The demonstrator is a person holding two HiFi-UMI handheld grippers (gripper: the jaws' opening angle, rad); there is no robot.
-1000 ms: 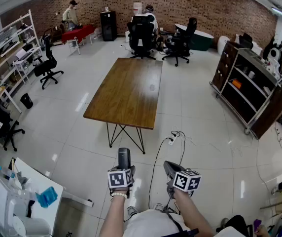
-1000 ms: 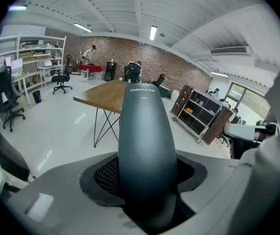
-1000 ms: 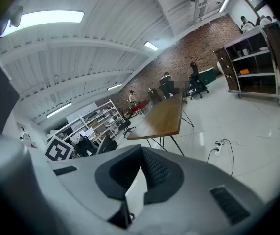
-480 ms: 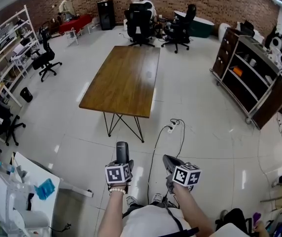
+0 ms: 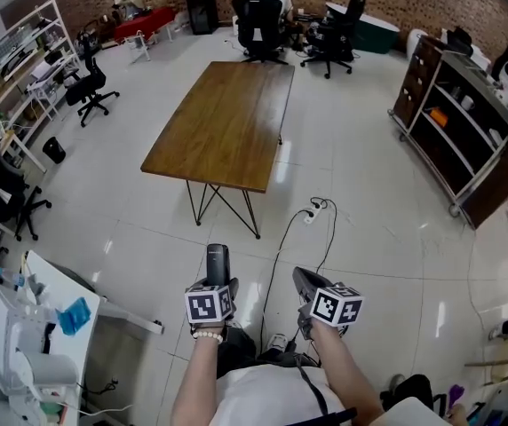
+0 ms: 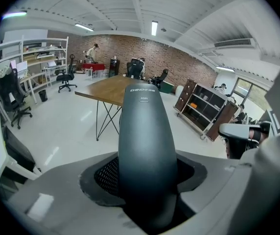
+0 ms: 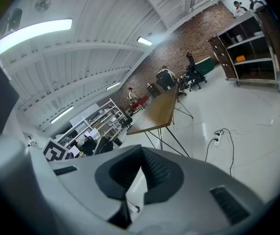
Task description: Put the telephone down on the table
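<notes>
While I look down from the head view, my left gripper is clamped on the telephone, a dark grey handset that stands up out of the jaws and leans away from me. In the left gripper view the left gripper has its dark ribbed pads pressed against both sides of the telephone's lower part, and the rounded top end carries small pale print that I cannot read. My right gripper is level with the left one and just beside it. In its own view the right gripper has its pads drawn together, with only a thin wedge of pale floor showing between them and nothing held. A beaded bracelet sits on the wrist behind the left gripper.

Both tools hang over the white tiled floor, well short of the table. The telephone is in the air in front of the table's near edge, not touching it, and the wooden top is bare. A power strip lies on the floor off the table's near right corner, and its black cable runs back between the two grippers. Black office chairs stand beyond the table's far edge. A dark shelf cart stands along the right side of the room. A white desk with a blue cloth on it sits at my lower left.
</notes>
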